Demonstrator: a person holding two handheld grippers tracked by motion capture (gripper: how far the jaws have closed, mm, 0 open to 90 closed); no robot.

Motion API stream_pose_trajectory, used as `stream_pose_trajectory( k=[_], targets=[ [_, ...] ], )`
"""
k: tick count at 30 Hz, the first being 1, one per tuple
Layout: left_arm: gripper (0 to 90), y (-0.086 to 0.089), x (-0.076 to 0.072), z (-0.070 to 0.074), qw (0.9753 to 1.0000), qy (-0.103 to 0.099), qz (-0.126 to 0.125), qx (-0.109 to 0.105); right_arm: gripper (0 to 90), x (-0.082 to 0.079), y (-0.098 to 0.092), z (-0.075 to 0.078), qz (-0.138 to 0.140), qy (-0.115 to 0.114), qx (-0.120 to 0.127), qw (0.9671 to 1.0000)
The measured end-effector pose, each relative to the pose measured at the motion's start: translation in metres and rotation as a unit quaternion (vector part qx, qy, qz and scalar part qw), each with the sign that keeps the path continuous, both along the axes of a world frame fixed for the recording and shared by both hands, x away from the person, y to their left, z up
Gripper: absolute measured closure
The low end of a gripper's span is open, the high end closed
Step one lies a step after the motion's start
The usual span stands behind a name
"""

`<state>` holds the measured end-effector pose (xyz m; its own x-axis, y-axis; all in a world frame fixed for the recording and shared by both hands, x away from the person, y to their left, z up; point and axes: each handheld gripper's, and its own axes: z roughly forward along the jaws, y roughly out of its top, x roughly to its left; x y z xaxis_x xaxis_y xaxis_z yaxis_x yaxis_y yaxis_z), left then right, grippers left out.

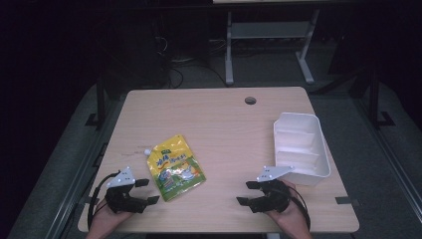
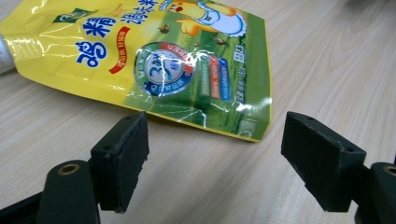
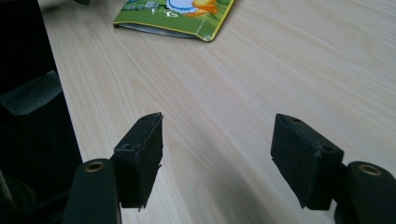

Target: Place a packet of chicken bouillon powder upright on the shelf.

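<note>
High view, left to right: my left gripper waits with jaws wide, just beside the pouch lying flat on the table; my right gripper, jaws wide too, sits near the bin.

Your surface: light wood-grain table, round cable hole near far edge. Yellow-green spouted pouch lies flat left of centre. White plastic bin sits at right edge.

A glossy, crinkled foil-like pouch lies on a smooth pale wood-grain table; the bin looks matt white plastic.
</note>
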<state>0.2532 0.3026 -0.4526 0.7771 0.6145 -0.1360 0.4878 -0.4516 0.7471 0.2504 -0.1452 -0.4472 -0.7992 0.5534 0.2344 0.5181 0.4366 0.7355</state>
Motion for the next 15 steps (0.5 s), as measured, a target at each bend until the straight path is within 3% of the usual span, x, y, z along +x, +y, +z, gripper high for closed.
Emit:
stream_pose_trajectory(
  k=[15],
  targets=[
    [23.1, 0.003, 0.004, -0.002, 0.9998, 0.016, 0.01, -0.006, 36.5, 0.015, 0.03, 0.006, 0.029, 0.008, -0.002, 0.9995]
  ],
)
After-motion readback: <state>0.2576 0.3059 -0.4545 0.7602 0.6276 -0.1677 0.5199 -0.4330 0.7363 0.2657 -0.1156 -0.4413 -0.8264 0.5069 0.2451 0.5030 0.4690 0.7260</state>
